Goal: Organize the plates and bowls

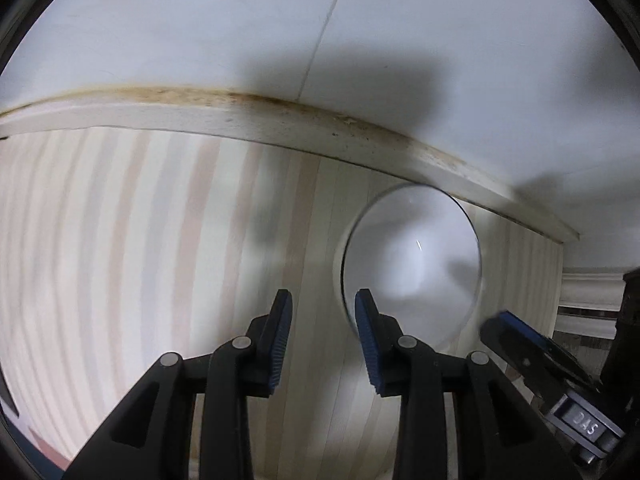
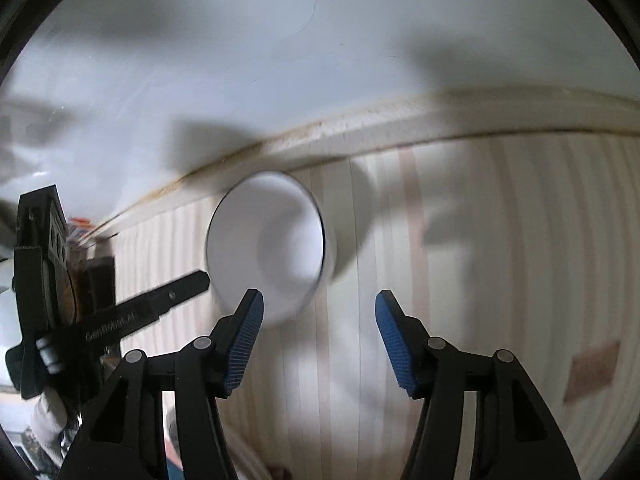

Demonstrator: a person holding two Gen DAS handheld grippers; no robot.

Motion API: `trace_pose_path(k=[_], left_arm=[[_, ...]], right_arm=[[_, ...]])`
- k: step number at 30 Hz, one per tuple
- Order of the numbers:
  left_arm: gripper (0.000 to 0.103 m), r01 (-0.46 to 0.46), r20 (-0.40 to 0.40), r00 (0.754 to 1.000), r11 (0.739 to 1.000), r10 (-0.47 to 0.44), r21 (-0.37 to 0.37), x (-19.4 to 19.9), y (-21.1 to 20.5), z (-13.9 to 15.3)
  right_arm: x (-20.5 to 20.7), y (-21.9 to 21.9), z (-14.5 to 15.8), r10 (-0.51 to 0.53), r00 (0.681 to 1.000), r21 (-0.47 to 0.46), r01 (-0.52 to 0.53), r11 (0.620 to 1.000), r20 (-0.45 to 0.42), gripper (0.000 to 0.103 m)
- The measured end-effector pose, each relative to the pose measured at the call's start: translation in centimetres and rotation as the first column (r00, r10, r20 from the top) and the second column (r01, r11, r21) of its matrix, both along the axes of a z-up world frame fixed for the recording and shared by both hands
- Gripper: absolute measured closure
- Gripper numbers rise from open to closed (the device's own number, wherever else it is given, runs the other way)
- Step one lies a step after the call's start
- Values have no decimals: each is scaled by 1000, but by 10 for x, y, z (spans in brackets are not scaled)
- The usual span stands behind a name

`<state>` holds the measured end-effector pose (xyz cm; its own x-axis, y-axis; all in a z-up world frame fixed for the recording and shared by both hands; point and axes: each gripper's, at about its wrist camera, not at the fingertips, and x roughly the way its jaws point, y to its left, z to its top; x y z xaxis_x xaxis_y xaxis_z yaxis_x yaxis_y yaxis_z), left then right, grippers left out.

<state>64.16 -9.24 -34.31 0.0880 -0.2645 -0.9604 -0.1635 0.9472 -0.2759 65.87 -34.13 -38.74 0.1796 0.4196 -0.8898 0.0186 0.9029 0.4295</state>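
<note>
A round white ceramic bowl (image 1: 412, 268) sits on a pale striped wooden surface (image 1: 160, 240), close to the stained cream trim (image 1: 280, 124) that runs along the foot of a white wall (image 1: 200, 20). In the left wrist view, the left gripper (image 1: 323, 332) hovers at the bowl's near-left rim, its blue-padded black fingers (image 1: 280, 340) spread moderately apart and gripping nothing; the right-hand finger overlaps the bowl's edge, though contact cannot be made out. The right gripper (image 1: 520, 332) enters from the lower right of that view, just beside the bowl.

In the right wrist view, the same bowl (image 2: 268, 240) appears ahead and to the left, blurred. The right gripper (image 2: 319, 340) has its fingers (image 2: 394, 340) wide apart and empty, the left one overlapping the bowl's near rim. The left gripper (image 2: 160, 300) reaches in from the left toward the bowl. Hard shadows of both tools fall across wall and surface.
</note>
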Motion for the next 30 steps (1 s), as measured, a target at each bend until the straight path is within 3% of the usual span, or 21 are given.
trace_pose_path(k=[2, 5, 7, 13, 19, 27, 30], left_arm=[[73, 16, -14, 1000, 999, -16, -28, 10, -5, -13], [74, 43, -9, 999, 998, -44, -50, 16, -14, -24], [78, 57, -2, 998, 997, -57, -47, 15, -20, -25], [78, 92, 18, 996, 996, -91, -20, 6, -29, -16], [78, 116, 55, 992, 993, -114, -25, -13, -31, 19], [78, 215, 116, 969, 976, -216, 28, -61, -50, 79], [78, 237, 125, 963, 971, -238, 17, -85, -50, 94]], right_arm=[[11, 8, -14, -3, 1000, -1, 3, 1000, -23, 59], [23, 15, -33, 4, 998, -13, -5, 1000, -67, 89], [25, 17, -37, 6, 998, -24, -7, 1000, -61, 90], [22, 17, -30, 22, 999, -64, -24, 998, -38, 90], [0, 13, 1, 29, 1000, -55, -29, 998, -8, 90], [-66, 6, 57, 29, 999, -63, -27, 998, 38, 90], [-102, -5, 75, 6, 998, -67, -2, 998, 68, 90]])
